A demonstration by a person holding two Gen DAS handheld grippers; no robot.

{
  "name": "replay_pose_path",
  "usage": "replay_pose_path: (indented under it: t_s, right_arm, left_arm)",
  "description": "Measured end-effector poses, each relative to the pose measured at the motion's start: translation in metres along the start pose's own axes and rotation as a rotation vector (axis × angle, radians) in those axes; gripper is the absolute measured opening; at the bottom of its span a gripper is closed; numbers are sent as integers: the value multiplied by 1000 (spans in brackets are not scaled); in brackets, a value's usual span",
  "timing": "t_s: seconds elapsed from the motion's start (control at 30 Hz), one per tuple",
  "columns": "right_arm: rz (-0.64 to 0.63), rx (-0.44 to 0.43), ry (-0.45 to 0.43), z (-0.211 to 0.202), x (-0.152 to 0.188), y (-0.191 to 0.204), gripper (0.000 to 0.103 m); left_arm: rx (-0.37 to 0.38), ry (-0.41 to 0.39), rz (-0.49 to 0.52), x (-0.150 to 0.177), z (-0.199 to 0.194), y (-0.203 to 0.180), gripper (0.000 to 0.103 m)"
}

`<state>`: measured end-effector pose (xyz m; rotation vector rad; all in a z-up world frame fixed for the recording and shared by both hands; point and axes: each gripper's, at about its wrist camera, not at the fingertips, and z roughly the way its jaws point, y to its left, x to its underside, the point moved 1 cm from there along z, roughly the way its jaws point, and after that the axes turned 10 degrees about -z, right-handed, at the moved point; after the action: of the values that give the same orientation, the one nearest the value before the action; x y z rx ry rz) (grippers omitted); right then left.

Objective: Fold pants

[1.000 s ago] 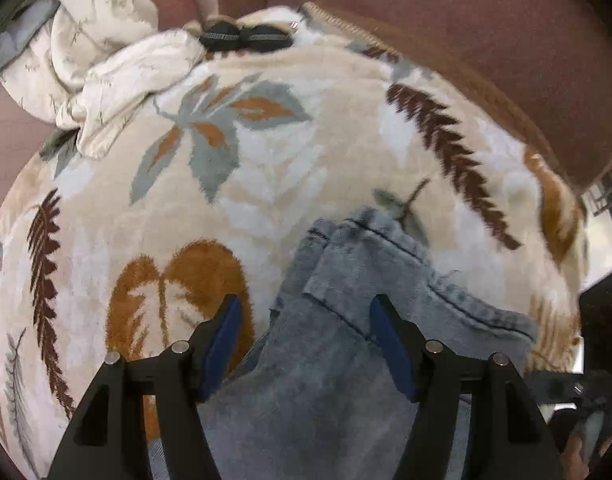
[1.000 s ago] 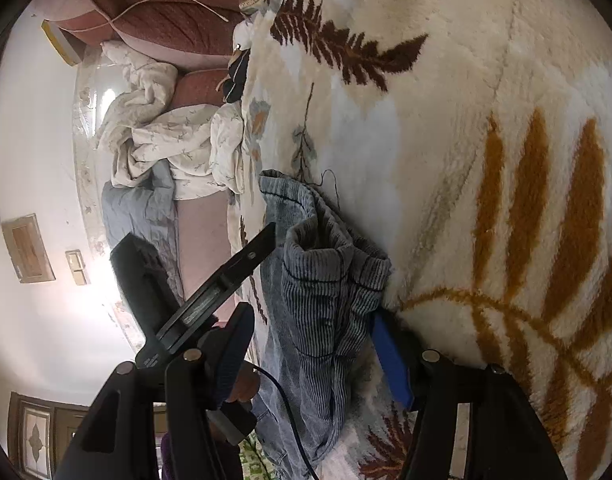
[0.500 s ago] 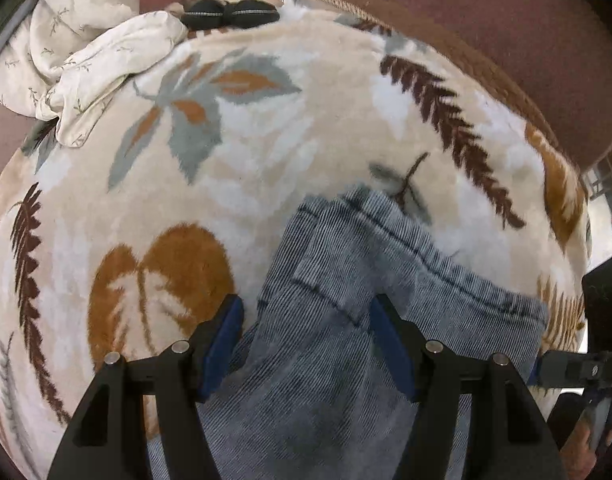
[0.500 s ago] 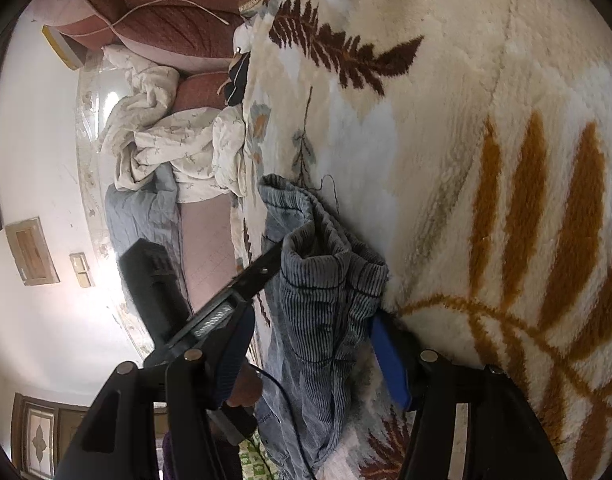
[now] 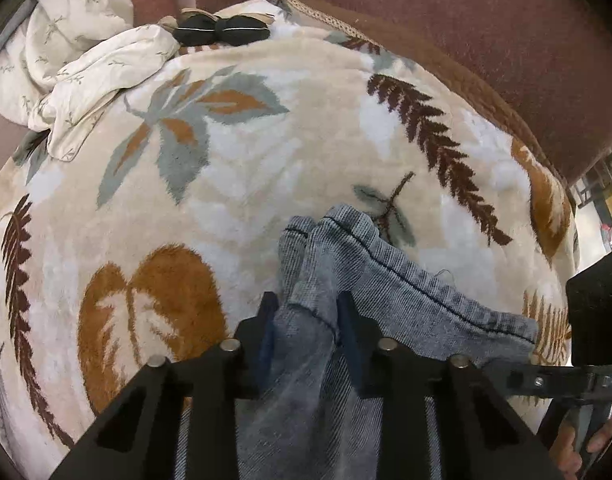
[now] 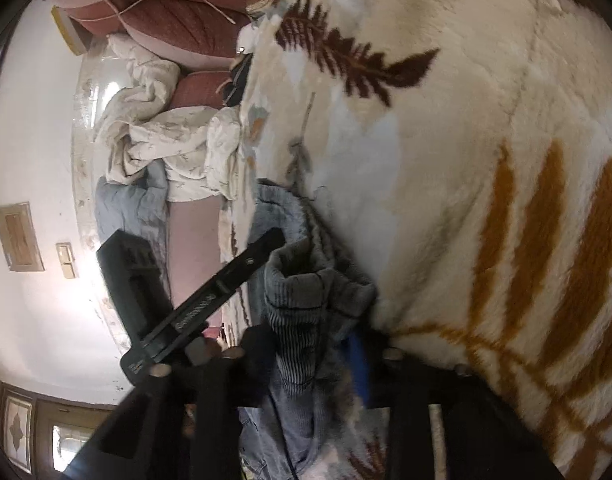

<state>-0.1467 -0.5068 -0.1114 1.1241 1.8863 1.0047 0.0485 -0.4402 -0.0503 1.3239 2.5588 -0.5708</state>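
Denim pants (image 5: 389,280), grey-blue, lay bunched on a leaf-patterned fleece blanket (image 5: 226,200) over a maroon sofa (image 5: 465,40). Left gripper (image 5: 304,320) and right gripper (image 6: 311,344) were each closing, jaws narrowed onto a pinch of the hem edge. Step judged: grasping; next, lifting both ends together to lay the cloth flat.

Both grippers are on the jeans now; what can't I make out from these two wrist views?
- Left wrist view: the jeans run off the bottom edge behind the left gripper, so the legs are unseen.
- Right wrist view: the right gripper, closing on denim, is motion-blurred; pad contact is unclear.
- Both views: the leaf-print blanket is cut off by the lens rim.
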Motion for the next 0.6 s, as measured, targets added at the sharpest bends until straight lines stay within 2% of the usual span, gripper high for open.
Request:
replay_pose_path:
  t_s: [0.2,0.6]
  right_arm:
    - [-93,29,-17,-1,0,16,22]
    - [-327,8,-75,-16,21,78,22]
  left_arm:
    - [-6,-35,4,7,-12,-1,26]
    - [108,-191,-81,22,-91,27,25]
